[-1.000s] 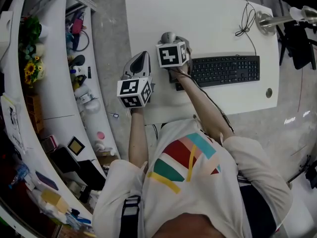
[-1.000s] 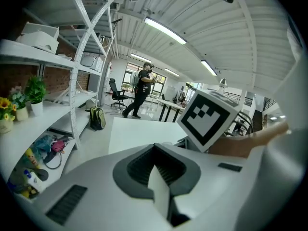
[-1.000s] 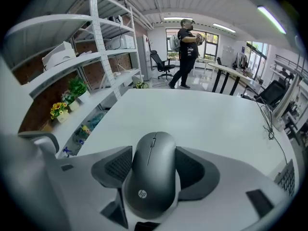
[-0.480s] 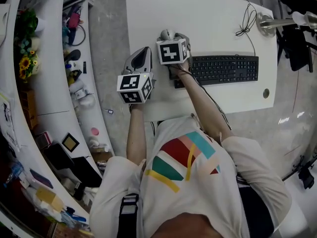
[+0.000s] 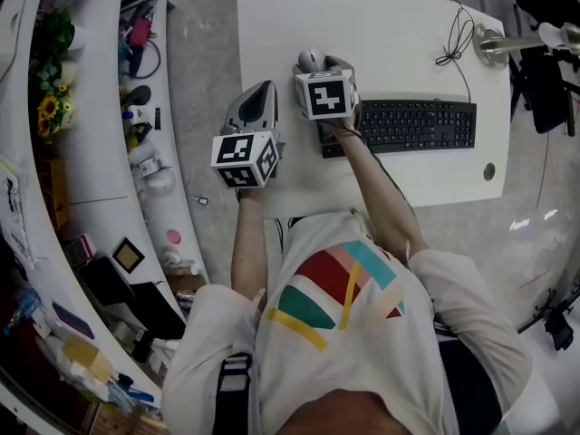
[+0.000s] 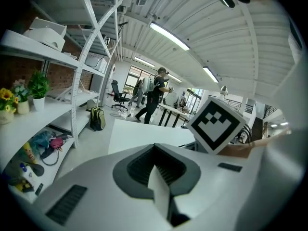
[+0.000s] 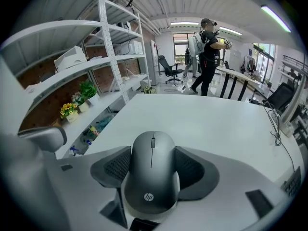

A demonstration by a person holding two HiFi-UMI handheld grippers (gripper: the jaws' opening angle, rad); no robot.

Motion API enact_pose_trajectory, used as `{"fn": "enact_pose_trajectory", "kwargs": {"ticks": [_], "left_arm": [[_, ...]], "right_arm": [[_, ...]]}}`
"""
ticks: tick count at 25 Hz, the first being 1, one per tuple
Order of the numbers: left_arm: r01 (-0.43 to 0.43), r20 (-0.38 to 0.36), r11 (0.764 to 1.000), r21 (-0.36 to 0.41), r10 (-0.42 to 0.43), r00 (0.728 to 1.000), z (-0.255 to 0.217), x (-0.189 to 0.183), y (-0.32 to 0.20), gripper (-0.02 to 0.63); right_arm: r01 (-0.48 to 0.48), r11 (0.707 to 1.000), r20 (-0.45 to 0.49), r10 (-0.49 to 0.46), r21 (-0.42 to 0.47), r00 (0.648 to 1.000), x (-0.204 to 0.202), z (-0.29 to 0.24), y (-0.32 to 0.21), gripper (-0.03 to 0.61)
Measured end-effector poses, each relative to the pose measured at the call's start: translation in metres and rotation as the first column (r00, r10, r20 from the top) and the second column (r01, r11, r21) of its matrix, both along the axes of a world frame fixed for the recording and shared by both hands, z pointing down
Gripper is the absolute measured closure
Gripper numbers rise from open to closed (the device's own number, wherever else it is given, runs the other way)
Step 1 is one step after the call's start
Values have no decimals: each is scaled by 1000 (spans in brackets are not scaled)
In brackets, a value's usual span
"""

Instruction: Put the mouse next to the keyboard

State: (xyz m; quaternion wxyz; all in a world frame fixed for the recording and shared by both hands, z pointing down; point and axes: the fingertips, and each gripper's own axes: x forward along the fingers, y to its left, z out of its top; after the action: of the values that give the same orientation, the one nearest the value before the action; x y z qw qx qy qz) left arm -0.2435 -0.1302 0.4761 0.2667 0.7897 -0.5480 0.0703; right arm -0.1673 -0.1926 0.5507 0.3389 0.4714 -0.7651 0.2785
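A dark grey mouse (image 5: 311,59) (image 7: 151,174) lies on the white table (image 5: 362,16) just off the left end of the black keyboard (image 5: 412,125). My right gripper (image 5: 317,69) (image 7: 153,167) stands open around it, with a ribbed pad (image 7: 192,170) close beside each flank of the mouse. In the right gripper view, only a corner of the keyboard (image 7: 291,186) shows at the far right. My left gripper (image 5: 256,107) (image 6: 156,172) hovers at the table's left edge, shut and empty.
A black cable (image 5: 450,34) and a lamp base (image 5: 489,43) sit at the table's far right corner. White shelves (image 5: 136,80) with plants and clutter run along the left. A person (image 7: 207,52) stands in the room beyond the table.
Both grippers and the mouse have stayed almost where they were beside the keyboard's left end. Only the view has shifted slightly.
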Motion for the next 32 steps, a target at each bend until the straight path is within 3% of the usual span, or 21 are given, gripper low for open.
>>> {"fn": "enact_pose_trajectory", "kwargs": {"ticks": [9,16,26,32], "left_arm": [[68,2,993,93,-68,998,-24,7,-5,572],[45,21,991,129,-48,999,-43,28,-9,572],[15,54,978,206,-26,998,-79,113,-20,572],[-17,79,975,221,0,997,-86,186,-19,572]], "right_arm": [[49,992,86,-59,116,995,3,-48,7,301],[-20,976,150,-13,215,989,39,-93,-6,301],[-78,949,197,17,304,980,134,-135,-15,301],[-96,946,206,31,310,978,207,-135,-7,301]]}}
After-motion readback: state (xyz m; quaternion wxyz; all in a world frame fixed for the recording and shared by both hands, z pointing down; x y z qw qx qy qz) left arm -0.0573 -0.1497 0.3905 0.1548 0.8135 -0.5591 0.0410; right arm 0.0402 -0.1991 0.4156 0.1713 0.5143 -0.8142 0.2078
